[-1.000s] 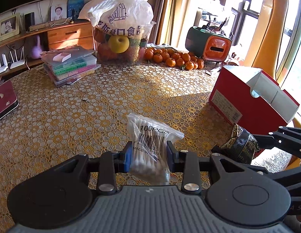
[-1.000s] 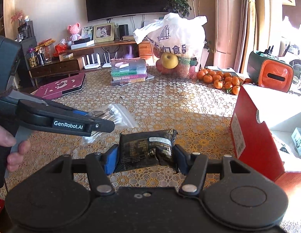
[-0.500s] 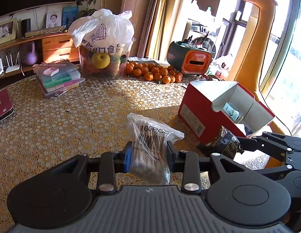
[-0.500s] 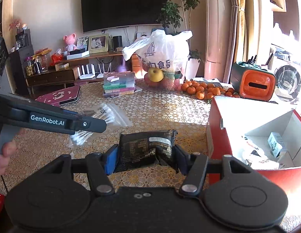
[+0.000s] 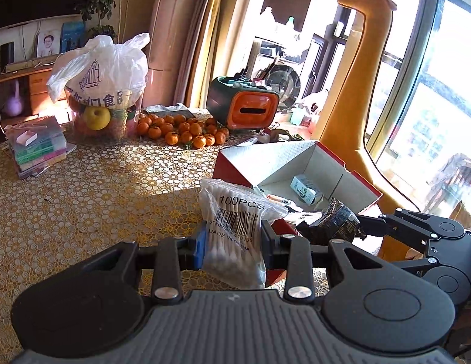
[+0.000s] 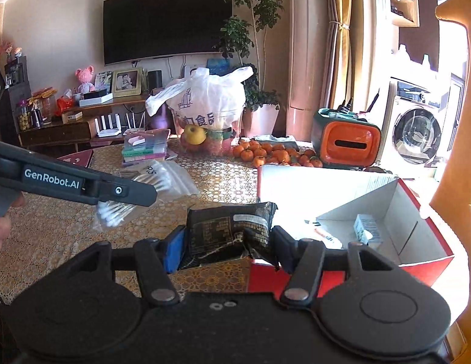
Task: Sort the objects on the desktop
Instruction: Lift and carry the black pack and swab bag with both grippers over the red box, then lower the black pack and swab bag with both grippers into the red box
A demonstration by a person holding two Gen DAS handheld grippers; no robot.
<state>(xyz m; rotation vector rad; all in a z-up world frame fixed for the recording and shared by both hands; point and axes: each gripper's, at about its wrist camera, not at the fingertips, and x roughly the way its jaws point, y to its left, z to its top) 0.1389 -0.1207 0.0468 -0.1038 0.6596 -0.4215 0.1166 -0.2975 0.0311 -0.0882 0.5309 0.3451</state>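
Your left gripper (image 5: 232,242) clamps the clear cotton-swab bag (image 5: 235,236), held level beside the open red cardboard box (image 5: 350,179). Your right gripper (image 6: 228,247) pinches the crinkled black foil packet (image 6: 229,230) at the box's near edge.

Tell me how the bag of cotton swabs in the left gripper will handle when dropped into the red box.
The bag of cotton swabs is thin clear plastic, so probably floppy and slippery; it sags below the left gripper. It looks light for its size, so it should likely fall softly into the red box. Nothing fragile shows; rolling seems unlikely.
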